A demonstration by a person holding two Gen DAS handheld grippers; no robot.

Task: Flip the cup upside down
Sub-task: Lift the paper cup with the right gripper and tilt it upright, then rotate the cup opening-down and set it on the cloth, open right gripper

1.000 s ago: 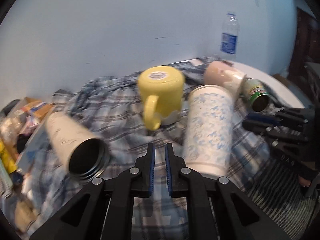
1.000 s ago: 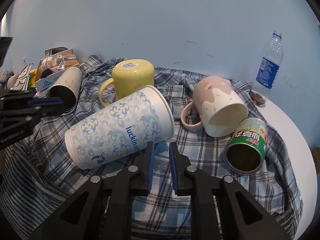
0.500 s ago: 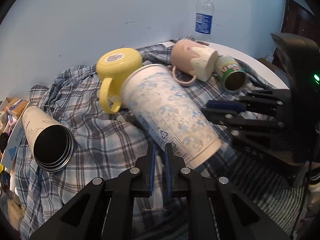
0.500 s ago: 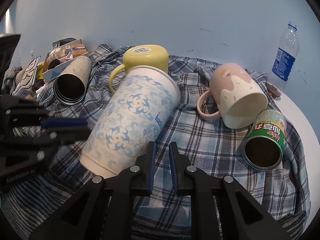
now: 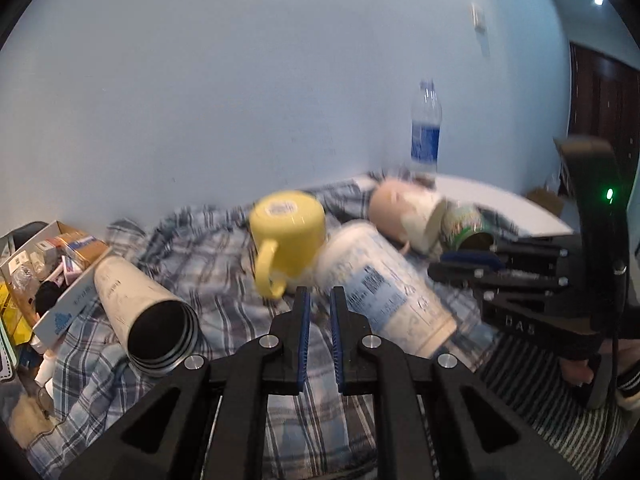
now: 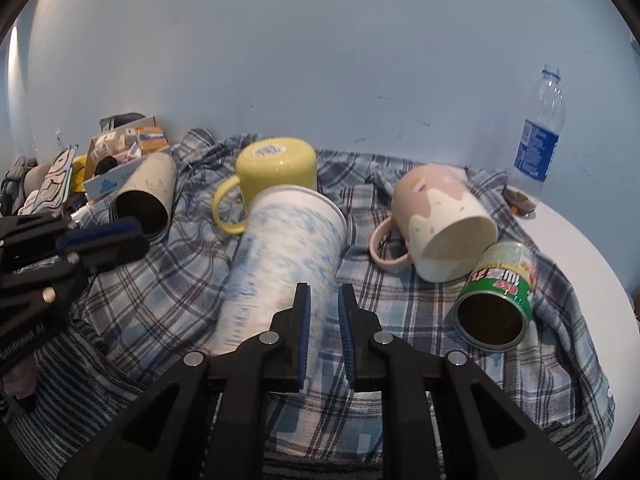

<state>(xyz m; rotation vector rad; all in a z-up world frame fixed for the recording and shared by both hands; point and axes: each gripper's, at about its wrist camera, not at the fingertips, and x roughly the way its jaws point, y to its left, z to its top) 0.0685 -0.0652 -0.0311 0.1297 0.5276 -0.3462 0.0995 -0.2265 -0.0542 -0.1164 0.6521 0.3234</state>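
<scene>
A tall white paper cup with a pale blue printed pattern point(image 6: 280, 264) lies on its side in the middle of a blue-and-white plaid cloth point(image 6: 404, 320). In the right wrist view its wide rim points toward twelve o'clock and touches, or nearly touches, a yellow plastic mug point(image 6: 276, 172); its narrow base points toward six o'clock. It looks blurred, probably because it is rolling, and nothing grips it. Since it is neither upright nor inverted, the flip seems unfinished.

The right gripper point(image 6: 323, 312) sits just in front of the cup's base, its blue-padded jaws only a narrow gap apart and holding nothing. The left gripper point(image 5: 319, 312) is likewise nearly closed and empty, with the paper cup point(image 5: 384, 288) at its one o'clock. Both appear poised near the cup rather than gripping it.

The yellow mug stands upside down, base sticker upward, seemingly already turned over. The other vessels lie tipped on their sides, mouths open toward the camera.

Counted: one paper cup; two handled mugs, the yellow one and a pink-and-cream ceramic mug point(image 6: 444, 224) at two o'clock; one green-labelled metal can point(image 6: 496, 300) at three o'clock; one beige cylindrical tumbler with a dark interior point(image 6: 146, 196) at ten o'clock; one clear plastic water bottle with a blue label point(image 6: 538, 140) standing by the wall; one cardboard box of small packets point(image 6: 128, 140) at ten o'clock.
</scene>
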